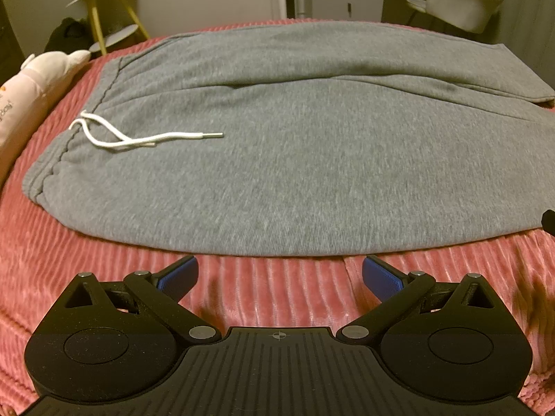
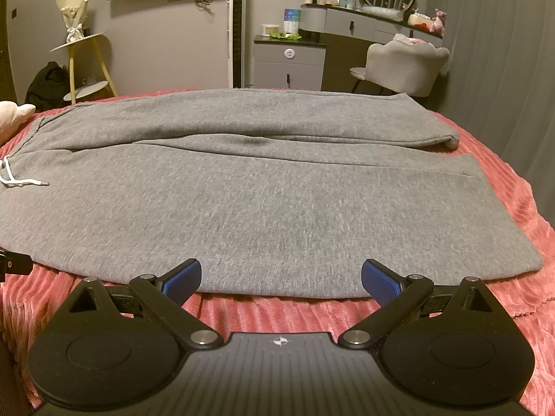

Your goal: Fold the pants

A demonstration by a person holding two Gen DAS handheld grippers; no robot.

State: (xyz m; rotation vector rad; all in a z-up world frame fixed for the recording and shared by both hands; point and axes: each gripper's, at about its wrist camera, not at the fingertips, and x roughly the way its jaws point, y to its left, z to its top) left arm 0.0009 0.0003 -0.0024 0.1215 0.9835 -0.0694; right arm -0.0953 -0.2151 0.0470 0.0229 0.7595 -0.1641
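Grey sweatpants (image 1: 295,159) lie flat across a pink ribbed bedspread (image 1: 277,298), waistband to the left and both legs running right. A white drawstring (image 1: 138,137) rests on the fabric near the waistband. My left gripper (image 1: 279,270) hovers open over the bedspread just short of the pants' near edge, nothing between its blue pads (image 1: 178,279). In the right wrist view the pants (image 2: 277,201) fill the middle, leg hems at the right. My right gripper (image 2: 281,274) is open at the near edge of the closer leg, holding nothing.
A pale plush pillow (image 1: 31,93) sits at the bed's left end. Beyond the bed stand a yellow-legged side table (image 2: 85,66), a grey drawer unit (image 2: 288,62), a padded chair (image 2: 406,66) and a vanity (image 2: 367,17). The other gripper's tip (image 2: 14,263) shows at left.
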